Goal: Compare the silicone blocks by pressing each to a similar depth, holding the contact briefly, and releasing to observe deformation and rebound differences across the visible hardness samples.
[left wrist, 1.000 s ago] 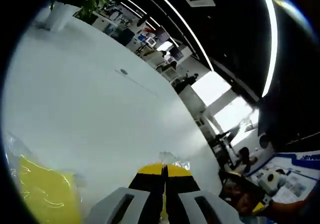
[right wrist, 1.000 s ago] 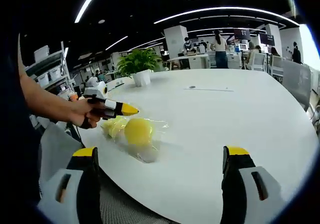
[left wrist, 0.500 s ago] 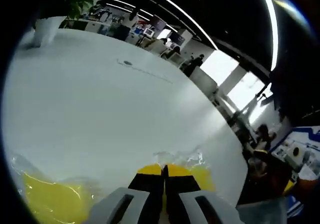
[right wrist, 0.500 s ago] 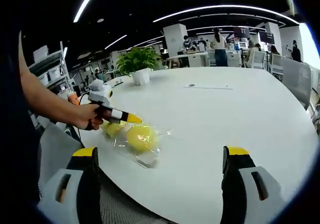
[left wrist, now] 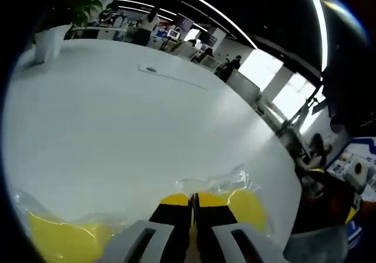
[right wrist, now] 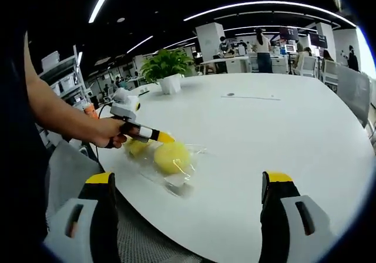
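In the right gripper view, the person's hand (right wrist: 111, 135) reached in from the left, forearm level, holding the left gripper (right wrist: 165, 138) with its yellow tips pressed together and angled down onto a clear bag (right wrist: 170, 172) near the table (right wrist: 282, 128) edge. The bag held two yellow blocks: one round block (right wrist: 172, 156) just beside the tips and a smaller one (right wrist: 137, 147) behind them, near the hand. Whether the tips touched a block could not be told. The right gripper (right wrist: 188, 184) hung back from the bag, jaws spread wide with nothing between them. In the left gripper view, the closed jaws pointed at the bag (left wrist: 220, 184), yellow blocks (left wrist: 249, 207) on either side. A potted plant (right wrist: 164, 72) stood farther along the table.
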